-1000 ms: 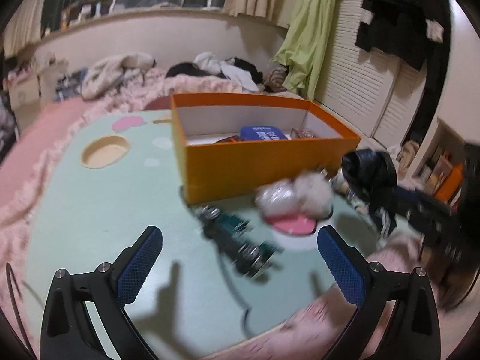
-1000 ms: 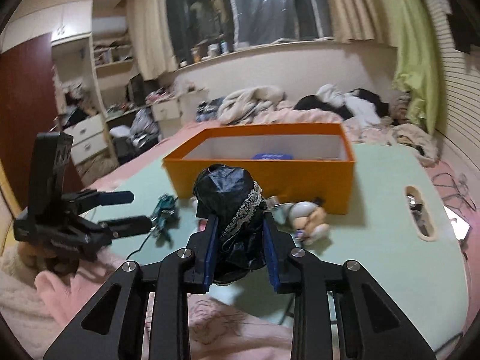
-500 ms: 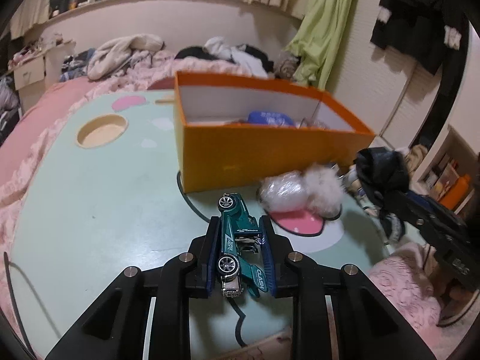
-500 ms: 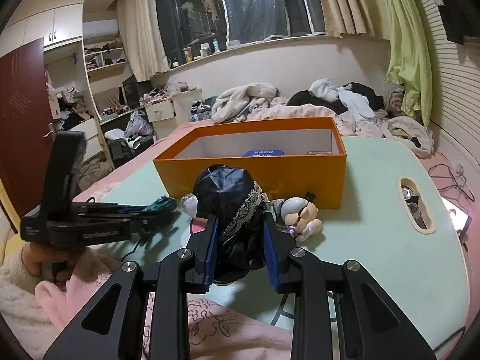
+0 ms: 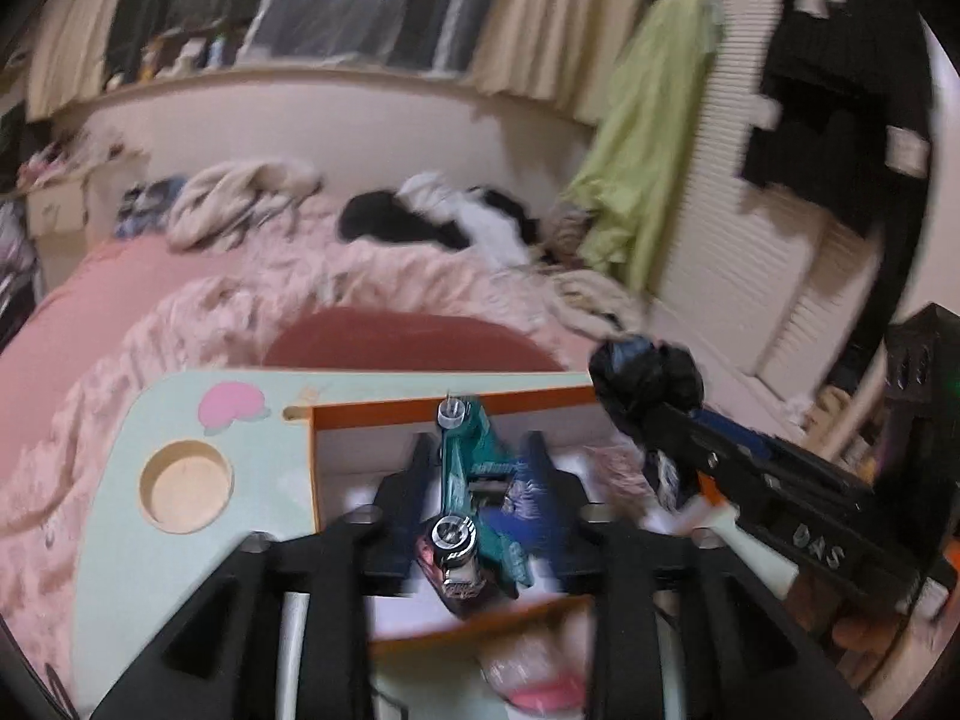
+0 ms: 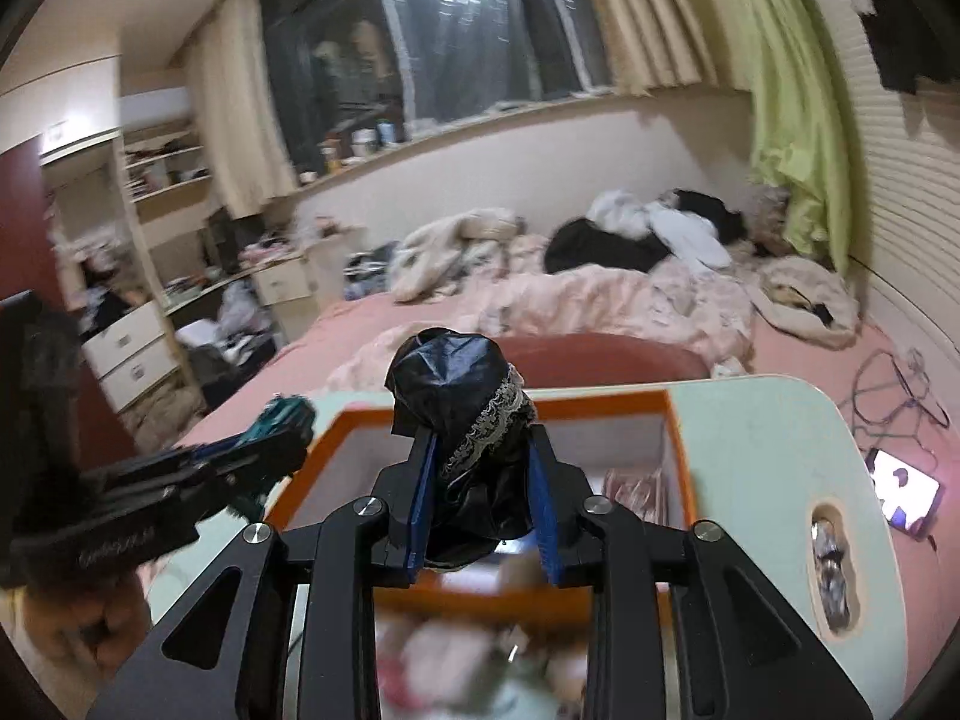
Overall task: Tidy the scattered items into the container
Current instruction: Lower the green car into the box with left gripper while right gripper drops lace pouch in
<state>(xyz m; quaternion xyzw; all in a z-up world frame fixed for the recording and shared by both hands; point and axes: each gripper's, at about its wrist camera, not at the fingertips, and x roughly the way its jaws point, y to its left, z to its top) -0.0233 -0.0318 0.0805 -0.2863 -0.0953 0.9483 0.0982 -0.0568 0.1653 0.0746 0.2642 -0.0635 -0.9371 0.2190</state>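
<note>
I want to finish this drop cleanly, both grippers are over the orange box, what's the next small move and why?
Probably let both sets of jaws finish opening. The left gripper, with the teal toy car between its jaws, and the right gripper, with the black bundle, both hang above the orange box, so both items should fall inside.

Orange box (image 6: 675, 420) open-topped with room inside, both loaded tools crowding above it, table edge (image 5: 114, 480) bare

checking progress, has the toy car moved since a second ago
Yes. The toy car was on the table in front of the orange box; now it hangs over the box between the left gripper's opening jaws.
</note>
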